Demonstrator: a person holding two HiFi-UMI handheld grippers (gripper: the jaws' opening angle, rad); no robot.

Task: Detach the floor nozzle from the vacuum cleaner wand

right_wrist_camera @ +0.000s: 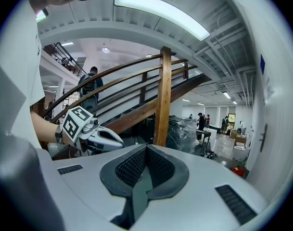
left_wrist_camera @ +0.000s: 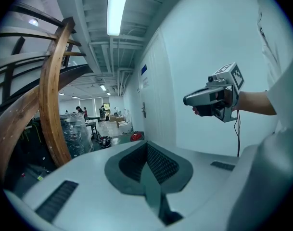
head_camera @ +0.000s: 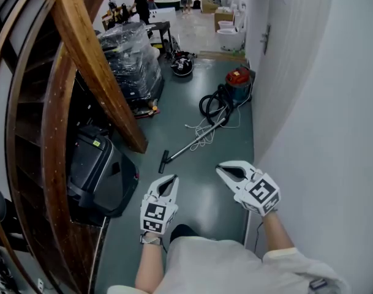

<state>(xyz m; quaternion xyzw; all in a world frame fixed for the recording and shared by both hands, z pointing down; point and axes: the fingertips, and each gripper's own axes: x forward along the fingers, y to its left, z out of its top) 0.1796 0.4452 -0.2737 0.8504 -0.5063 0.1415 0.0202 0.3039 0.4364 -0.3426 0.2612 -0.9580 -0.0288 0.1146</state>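
A red vacuum cleaner [head_camera: 238, 78] stands far down the corridor beside the right wall, its black hose [head_camera: 212, 105] coiled in front of it. Its thin metal wand [head_camera: 195, 139] slants across the green floor to the dark floor nozzle [head_camera: 163, 162], which is attached to the wand's near end. My left gripper [head_camera: 173, 178] and right gripper [head_camera: 220, 169] are held in the air short of the nozzle, both shut and empty. The left gripper view shows its own jaws [left_wrist_camera: 147, 146] closed, with the right gripper [left_wrist_camera: 187, 100] off to the side.
A curved wooden stair stringer [head_camera: 94, 66] and a black case [head_camera: 100, 170] line the left side. A plastic-wrapped pallet [head_camera: 131, 57] and a round black device [head_camera: 182, 65] lie farther on. A white wall [head_camera: 308, 103] bounds the right. People stand at the far end.
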